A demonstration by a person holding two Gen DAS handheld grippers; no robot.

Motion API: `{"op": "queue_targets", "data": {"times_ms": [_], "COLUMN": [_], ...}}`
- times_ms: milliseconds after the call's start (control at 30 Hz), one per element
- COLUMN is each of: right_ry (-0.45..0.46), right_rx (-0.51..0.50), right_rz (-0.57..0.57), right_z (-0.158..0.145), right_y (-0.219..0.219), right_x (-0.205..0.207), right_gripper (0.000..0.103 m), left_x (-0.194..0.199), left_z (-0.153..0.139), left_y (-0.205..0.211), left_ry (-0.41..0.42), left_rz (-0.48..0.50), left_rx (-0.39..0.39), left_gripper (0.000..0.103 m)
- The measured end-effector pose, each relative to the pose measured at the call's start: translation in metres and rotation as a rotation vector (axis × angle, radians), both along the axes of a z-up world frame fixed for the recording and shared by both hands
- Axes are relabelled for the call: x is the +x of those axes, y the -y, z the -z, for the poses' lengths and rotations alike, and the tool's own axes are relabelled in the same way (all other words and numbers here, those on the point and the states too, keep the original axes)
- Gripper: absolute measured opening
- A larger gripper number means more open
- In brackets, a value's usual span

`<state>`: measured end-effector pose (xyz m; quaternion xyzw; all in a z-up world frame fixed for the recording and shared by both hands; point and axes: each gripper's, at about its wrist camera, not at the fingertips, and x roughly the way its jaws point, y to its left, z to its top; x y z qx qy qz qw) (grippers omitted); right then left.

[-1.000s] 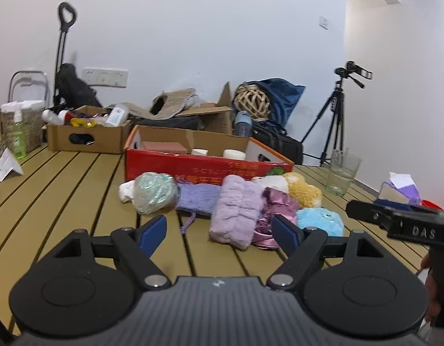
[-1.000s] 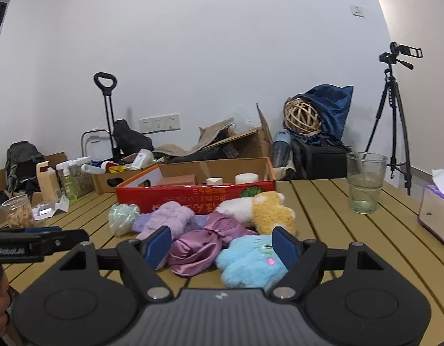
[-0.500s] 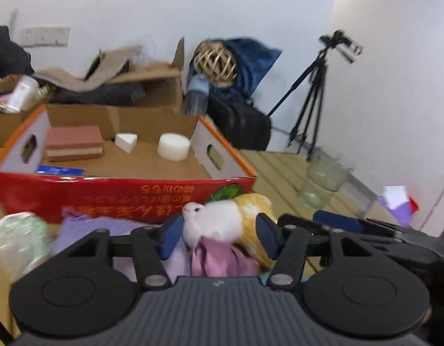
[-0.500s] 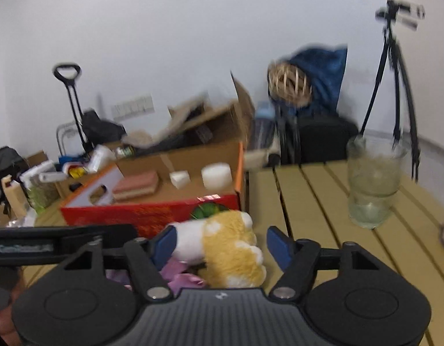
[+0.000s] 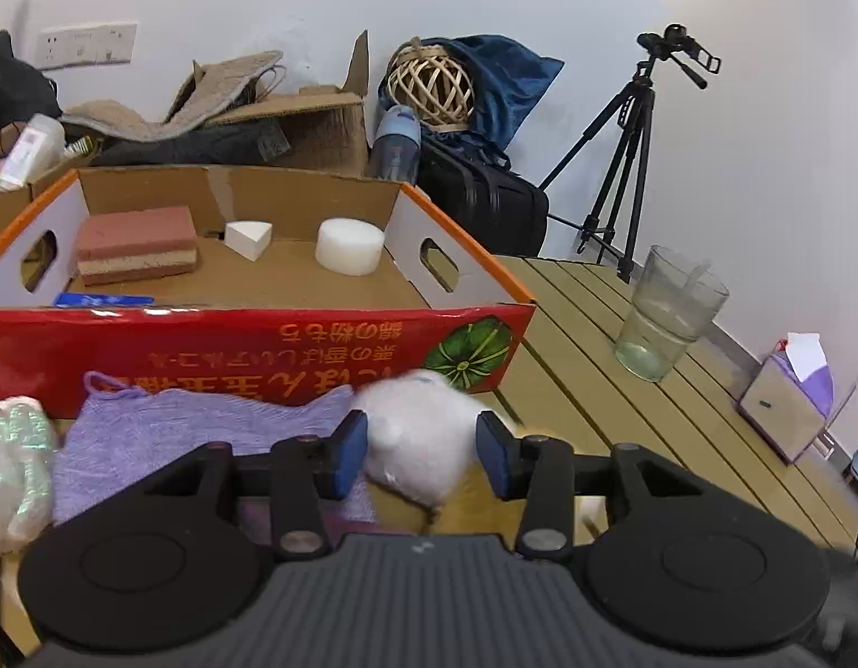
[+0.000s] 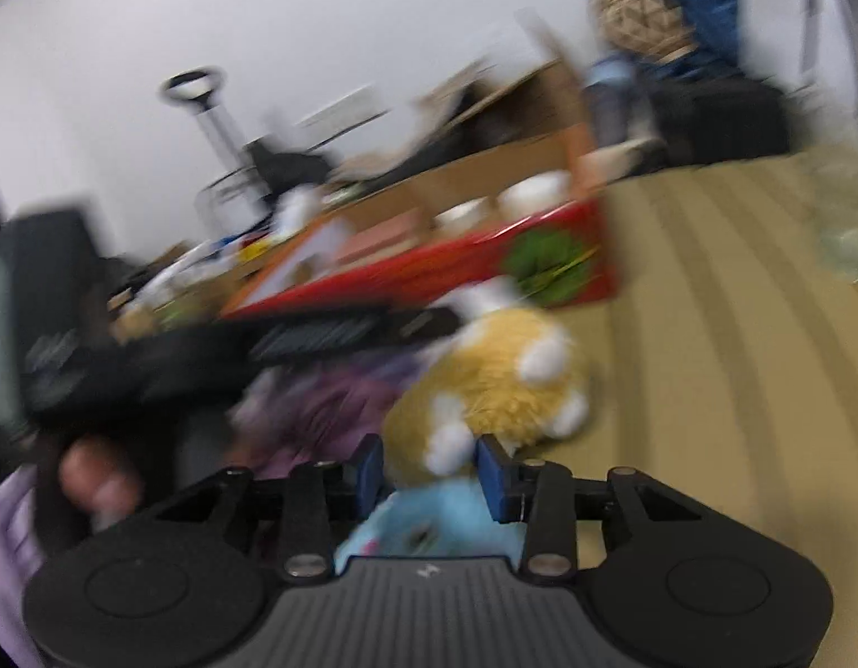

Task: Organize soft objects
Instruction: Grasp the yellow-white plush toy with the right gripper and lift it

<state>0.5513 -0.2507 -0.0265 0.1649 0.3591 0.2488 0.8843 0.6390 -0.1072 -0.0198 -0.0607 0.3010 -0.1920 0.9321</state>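
Observation:
A white fluffy toy [image 5: 420, 437] sits between the blue pads of my left gripper [image 5: 423, 453], which is closed around it in front of the red cardboard box [image 5: 250, 345]. A purple knit cloth [image 5: 206, 428] and an iridescent soft ball [image 5: 11, 456] lie to the left. In the blurred right wrist view, my right gripper [image 6: 431, 470] is closed on the near end of a yellow and white plush [image 6: 495, 384], above a light blue plush [image 6: 429, 523]. Purple satin fabric [image 6: 317, 412] lies left of it. The left gripper's body [image 6: 206, 345] crosses that view.
The box holds a pink sponge block [image 5: 136, 242], a white wedge [image 5: 249, 238] and a white round sponge [image 5: 349, 246]. A glass of water [image 5: 665, 314] and a tissue box [image 5: 790, 406] stand on the slatted table to the right. Clutter and a tripod [image 5: 623, 167] lie behind.
Both grippers moved forward and down into the pile. The left jaws narrowed around the white toy; the right jaws narrowed around the yellow plush. The right view is now motion-blurred.

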Motion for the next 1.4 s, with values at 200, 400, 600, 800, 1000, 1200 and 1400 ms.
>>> {"op": "queue_targets", "data": {"times_ms": [200, 400, 600, 800, 1000, 1200, 1400], "right_ry": [0.082, 0.18, 0.063, 0.004, 0.055, 0.045, 0.05], "right_rx": [0.006, 0.057, 0.039, 0.125, 0.079, 0.104, 0.102], "right_rz": [-0.073, 0.14, 0.176, 0.196, 0.298, 0.347, 0.333], "right_z": [-0.021, -0.04, -0.008, 0.014, 0.012, 0.015, 0.016], "right_y": [-0.007, 0.034, 0.021, 0.036, 0.043, 0.056, 0.058], "right_x": [-0.027, -0.024, 0.025, 0.008, -0.011, -0.013, -0.016], "right_gripper": [0.038, 0.055, 0.055, 0.042, 0.04, 0.04, 0.04], "left_x": [-0.049, -0.081, -0.057, -0.058, -0.065, -0.053, -0.048], "left_z": [-0.022, -0.033, 0.005, 0.013, 0.001, 0.014, 0.019], "left_y": [-0.028, -0.045, -0.031, -0.041, -0.038, -0.02, -0.016], "left_ry": [0.111, 0.042, -0.06, -0.045, -0.026, -0.121, -0.153], "left_rz": [-0.038, 0.018, 0.028, 0.064, 0.105, 0.098, 0.089], "left_rx": [-0.012, -0.161, -0.107, -0.159, -0.259, -0.226, -0.26], "left_gripper": [0.061, 0.06, 0.05, 0.052, 0.064, 0.051, 0.045]}}
